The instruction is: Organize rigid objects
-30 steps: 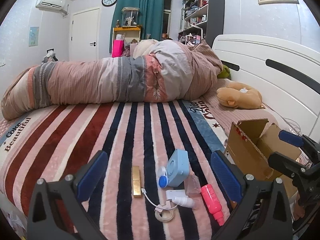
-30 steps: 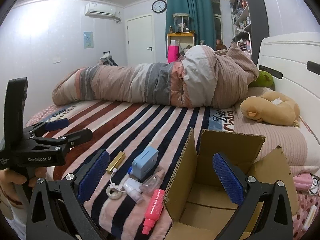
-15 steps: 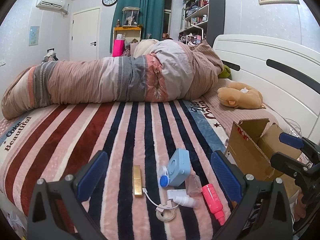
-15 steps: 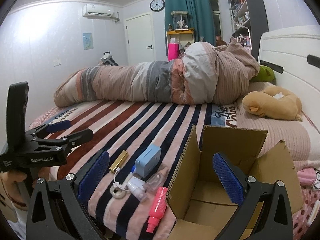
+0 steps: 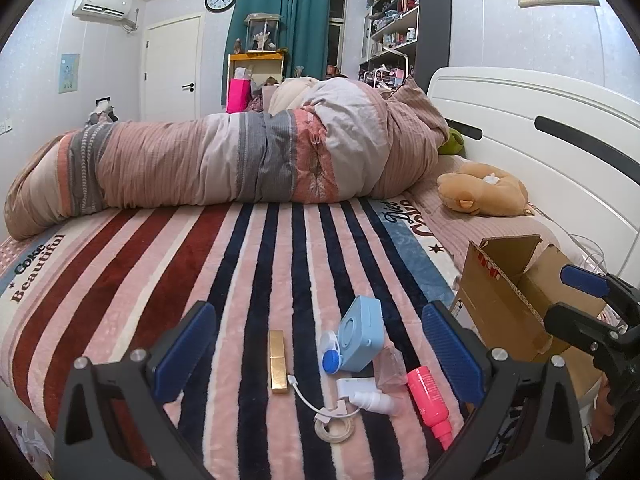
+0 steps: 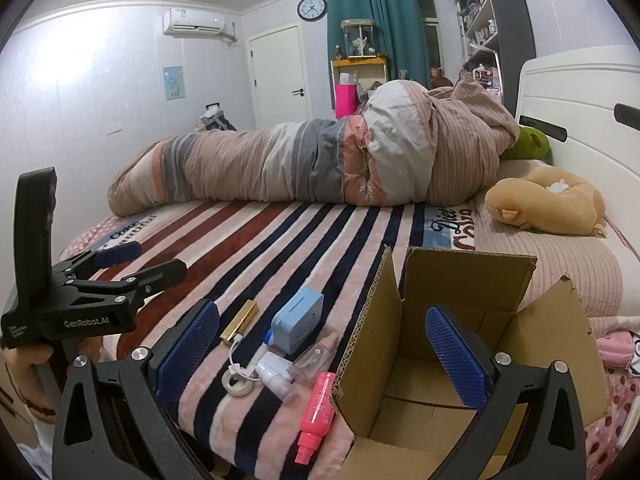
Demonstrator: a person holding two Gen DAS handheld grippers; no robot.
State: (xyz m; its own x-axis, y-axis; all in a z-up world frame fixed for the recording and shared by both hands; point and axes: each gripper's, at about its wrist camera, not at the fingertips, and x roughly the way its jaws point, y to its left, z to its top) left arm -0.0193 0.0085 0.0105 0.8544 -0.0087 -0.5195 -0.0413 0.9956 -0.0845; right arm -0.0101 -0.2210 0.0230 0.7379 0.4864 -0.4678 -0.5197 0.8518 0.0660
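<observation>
On the striped blanket near the bed's front edge lie a gold bar [image 5: 277, 361] [image 6: 240, 321], a light blue box [image 5: 361, 339] [image 6: 298, 324], a pink bottle [image 5: 430, 404] [image 6: 318, 412], a small clear bottle [image 6: 316, 356], a white spray bottle [image 5: 374, 400] [image 6: 274, 376] and a white cable with a tape ring [image 5: 334, 428]. An open cardboard box [image 6: 440, 364] [image 5: 504, 304] stands to their right, with nothing visible inside. My left gripper [image 5: 316, 356] hangs open above the pile. My right gripper [image 6: 320, 354] is open over the box's left wall. Neither holds anything.
A rolled quilt [image 5: 240, 160] lies across the bed's far side. A tan plush toy [image 5: 482, 190] rests by the white headboard [image 5: 540, 140]. Bare striped blanket [image 5: 140, 272] stretches left of the pile. A hand grips the left gripper's handle [image 6: 24, 364].
Both views have shifted only slightly; the right gripper has edged a little closer to the cardboard box. Nothing on the bed has moved.
</observation>
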